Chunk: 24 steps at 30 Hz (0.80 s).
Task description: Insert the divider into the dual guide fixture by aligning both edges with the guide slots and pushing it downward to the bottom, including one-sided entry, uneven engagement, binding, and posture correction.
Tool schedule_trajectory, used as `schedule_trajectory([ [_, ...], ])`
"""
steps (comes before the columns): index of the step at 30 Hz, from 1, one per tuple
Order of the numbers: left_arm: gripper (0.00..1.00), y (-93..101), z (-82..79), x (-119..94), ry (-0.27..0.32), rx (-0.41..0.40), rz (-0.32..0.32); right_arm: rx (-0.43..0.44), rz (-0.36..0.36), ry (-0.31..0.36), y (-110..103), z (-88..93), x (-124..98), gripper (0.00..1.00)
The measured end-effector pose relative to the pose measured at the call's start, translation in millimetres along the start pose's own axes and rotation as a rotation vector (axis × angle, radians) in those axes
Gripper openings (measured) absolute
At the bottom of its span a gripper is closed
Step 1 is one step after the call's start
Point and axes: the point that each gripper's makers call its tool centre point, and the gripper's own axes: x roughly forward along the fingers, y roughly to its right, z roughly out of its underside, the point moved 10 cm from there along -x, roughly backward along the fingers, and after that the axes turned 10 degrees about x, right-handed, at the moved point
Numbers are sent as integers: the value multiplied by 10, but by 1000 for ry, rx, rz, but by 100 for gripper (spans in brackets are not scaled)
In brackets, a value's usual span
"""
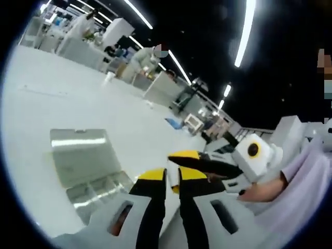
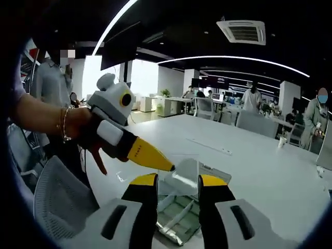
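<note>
The right gripper (image 2: 178, 181) jaws pinch the clear divider (image 2: 184, 174); left gripper (image 2: 142, 153) jaws nearly closed, steadying. Level the divider over the fixture (image 2: 179, 220) slots, then press evenly.

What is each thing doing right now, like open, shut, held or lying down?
Left gripper: shut, tip at the divider's corner.
Right gripper: clamped on the divider.
Divider: upright, held above the fixture, not in yet.
Fixture: lying on the table, no divider inside.
</note>
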Motion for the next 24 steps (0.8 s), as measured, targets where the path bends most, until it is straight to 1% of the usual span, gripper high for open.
schedule_trajectory([
  [8,0,-8,-6,-10,-11,-30,0,-18,-2,10,-28,-18,2,26],
  [15,0,-11,-13,-25,-18,-68,7,-59,2,27,-57,-22,-10,26],
  [20,0,-10,-19,-29,-13,-71,6,-86,0,34,-50,-32,-8,27],
  [24,0,-24,-16,-31,-15,-68,-2,-105,-2,21,-49,-30,4,27],
])
